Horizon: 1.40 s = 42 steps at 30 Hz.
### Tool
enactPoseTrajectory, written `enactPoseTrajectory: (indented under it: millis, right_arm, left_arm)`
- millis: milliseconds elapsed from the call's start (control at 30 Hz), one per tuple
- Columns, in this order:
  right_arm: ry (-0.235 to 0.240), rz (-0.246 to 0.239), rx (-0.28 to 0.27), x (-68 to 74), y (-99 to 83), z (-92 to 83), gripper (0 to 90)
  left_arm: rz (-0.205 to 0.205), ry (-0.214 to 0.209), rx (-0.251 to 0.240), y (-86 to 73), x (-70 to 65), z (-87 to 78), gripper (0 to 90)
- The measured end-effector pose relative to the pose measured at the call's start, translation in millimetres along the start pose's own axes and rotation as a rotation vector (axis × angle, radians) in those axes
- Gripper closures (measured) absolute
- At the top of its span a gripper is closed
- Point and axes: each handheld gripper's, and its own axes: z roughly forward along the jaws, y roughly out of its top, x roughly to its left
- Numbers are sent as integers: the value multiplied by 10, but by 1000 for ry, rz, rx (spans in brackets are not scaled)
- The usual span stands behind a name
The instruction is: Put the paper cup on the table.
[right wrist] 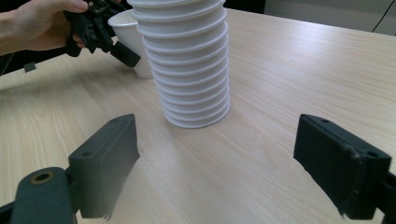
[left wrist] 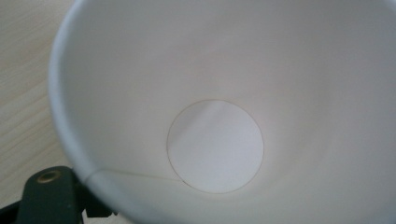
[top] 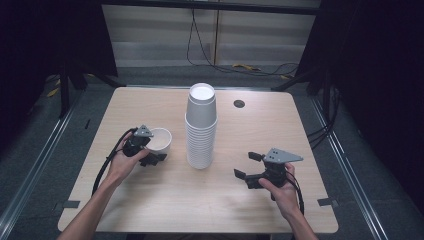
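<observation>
Now, left claw (top: 156, 158): pinching the single cup's (top: 161, 139) rim wall.
Right claw (top: 250, 166): wide, empty.
Risk: thin wall buckles; cup slips onto bench (top: 150, 200).

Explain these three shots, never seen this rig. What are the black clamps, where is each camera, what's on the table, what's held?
No robot here: a person holds a two-jaw gripper in each hand. One picture is from a fixed camera above the table; the other two come from cameras riding on each gripper, looking along its jaws. On the wooden table stands a tall stack of white paper cups, upside down. The left gripper is clamped on the rim of a single white cup that stands beside the stack; its camera looks straight into that cup. The right gripper has its jaws wide open, holds nothing, and points toward the stack.
</observation>
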Motion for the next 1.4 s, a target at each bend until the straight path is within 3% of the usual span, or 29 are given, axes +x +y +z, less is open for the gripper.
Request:
enactPoseTrajectory:
  millis: [100, 233, 333, 700, 833, 1000, 1100, 1400]
  right_arm:
    - [-7, 0, 1, 6, -1, 2, 135]
    - [-11, -3, 7, 17, 0, -1, 135]
    - [-13, -3, 0, 18, 1, -7, 135]
    - [-13, 1, 2, 14, 3, -17, 136]
    - [-10, 5, 2, 14, 3, -16, 136]
    - [-12, 4, 0, 14, 3, -21, 136]
    - [-13, 6, 1, 14, 2, -22, 136]
    - [-17, -2, 0, 19, 3, -29, 136]
  left_arm:
    - [14, -3, 18, -18, -34, -33, 155]
    - [0, 17, 5, -80, -10, -54, 155]
    - [-54, 6, -19, -160, 8, -63, 155]
    - [-57, 17, -28, -289, -31, -165, 157]
    - [-70, 19, -57, -339, -38, -205, 158]
    - [-76, 36, -88, -399, -81, -288, 158]
    - [-79, 67, -99, -432, -108, -332, 158]
    - [-64, 55, -161, -487, -308, -456, 158]
